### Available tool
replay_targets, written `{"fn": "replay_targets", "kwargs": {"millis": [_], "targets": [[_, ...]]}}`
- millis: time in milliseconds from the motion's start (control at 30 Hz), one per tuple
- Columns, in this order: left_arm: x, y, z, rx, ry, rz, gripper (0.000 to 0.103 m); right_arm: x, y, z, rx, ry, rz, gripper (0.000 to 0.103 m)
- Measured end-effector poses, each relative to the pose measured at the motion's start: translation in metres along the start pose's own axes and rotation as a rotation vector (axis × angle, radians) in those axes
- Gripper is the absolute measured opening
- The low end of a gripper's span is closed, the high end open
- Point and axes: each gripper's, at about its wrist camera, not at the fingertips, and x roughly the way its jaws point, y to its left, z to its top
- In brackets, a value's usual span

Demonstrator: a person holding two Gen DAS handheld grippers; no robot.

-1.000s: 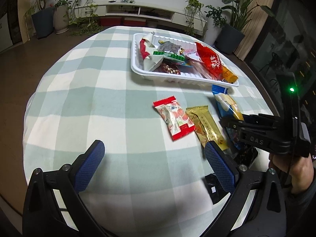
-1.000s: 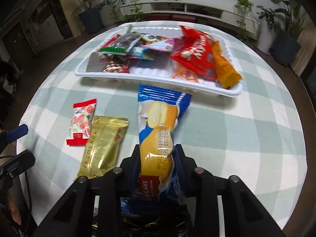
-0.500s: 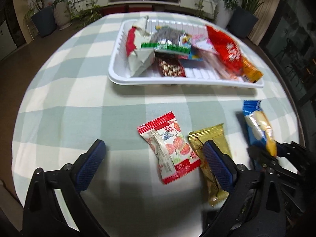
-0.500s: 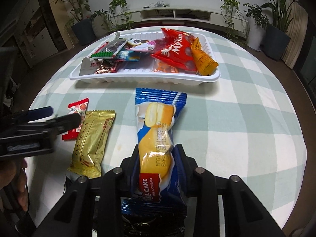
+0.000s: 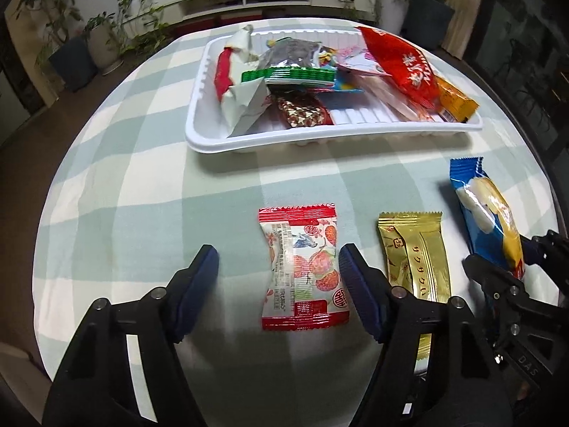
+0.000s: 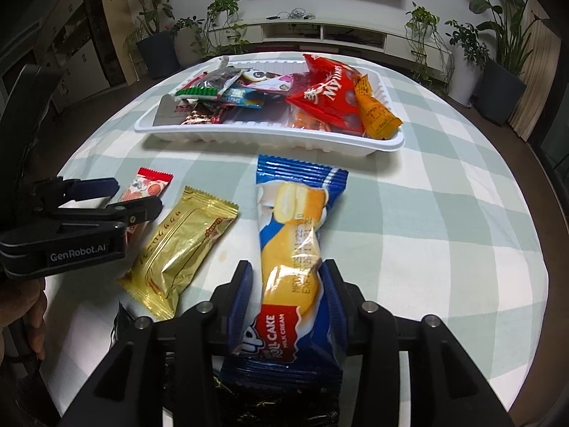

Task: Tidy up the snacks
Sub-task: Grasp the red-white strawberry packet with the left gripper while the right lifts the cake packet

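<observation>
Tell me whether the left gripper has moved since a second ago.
Yes. The left gripper has come forward and down toward the white tray; its closing fingers now straddle the red strawberry candy packet.

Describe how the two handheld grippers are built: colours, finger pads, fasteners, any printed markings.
Both are black plastic frames with silver round-headed screws at the finger joints. The left gripper has dark blue ribbed pads and white "GenRobot.AI" lettering on its side. The right gripper has matching blue ribbed pads.

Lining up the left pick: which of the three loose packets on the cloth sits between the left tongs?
The red-and-white strawberry-print candy packet, leftmost of the three. The closing left tongs straddle it; the gold foil packet lies just outside them.
</observation>
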Motion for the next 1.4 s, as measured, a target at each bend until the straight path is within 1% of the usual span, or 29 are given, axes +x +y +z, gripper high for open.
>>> {"fn": "replay_targets", "kwargs": {"millis": [100, 167, 200, 267, 433, 567, 600, 767, 933, 1167, 1400], "targets": [[-0.002, -0.002, 0.0, 0.039, 0.007, -0.018, 0.059, 0.0, 0.001, 0.0, -0.001, 0.003, -0.006, 0.044], [-0.003, -0.004, 0.001, 0.061, 0.014, -0.031, 0.05, 0.0, 0.002, 0.0, -0.003, 0.006, -0.01, 0.044], [-0.004, -0.005, 0.001, 0.069, 0.016, -0.037, 0.047, 0.0, 0.002, 0.0, -0.007, 0.009, -0.014, 0.044], [-0.005, -0.01, 0.001, 0.091, 0.019, -0.045, 0.034, 0.001, 0.003, 0.0, -0.015, 0.019, -0.018, 0.044], [-0.007, -0.013, -0.001, 0.119, 0.02, -0.05, 0.031, 0.0, 0.001, 0.001, -0.01, 0.032, -0.013, 0.039], [-0.011, -0.009, -0.005, 0.116, 0.018, -0.069, 0.029, -0.001, -0.001, 0.001, -0.002, 0.036, -0.01, 0.029], [-0.012, -0.008, -0.007, 0.113, 0.017, -0.072, 0.028, -0.001, -0.002, 0.001, 0.0, 0.037, -0.008, 0.029], [-0.018, -0.001, -0.016, 0.086, 0.003, -0.097, 0.028, -0.004, -0.003, 0.001, 0.014, 0.035, -0.001, 0.027], [-0.034, 0.011, -0.025, 0.044, -0.032, -0.13, 0.028, -0.015, -0.005, 0.002, 0.036, 0.004, 0.001, 0.027], [-0.06, 0.026, -0.03, 0.001, -0.09, -0.137, 0.028, -0.031, -0.021, 0.009, 0.101, -0.035, 0.033, 0.027], [-0.083, 0.036, -0.03, -0.026, -0.147, -0.134, 0.028, -0.046, -0.04, 0.014, 0.157, -0.062, 0.029, 0.027]]}}
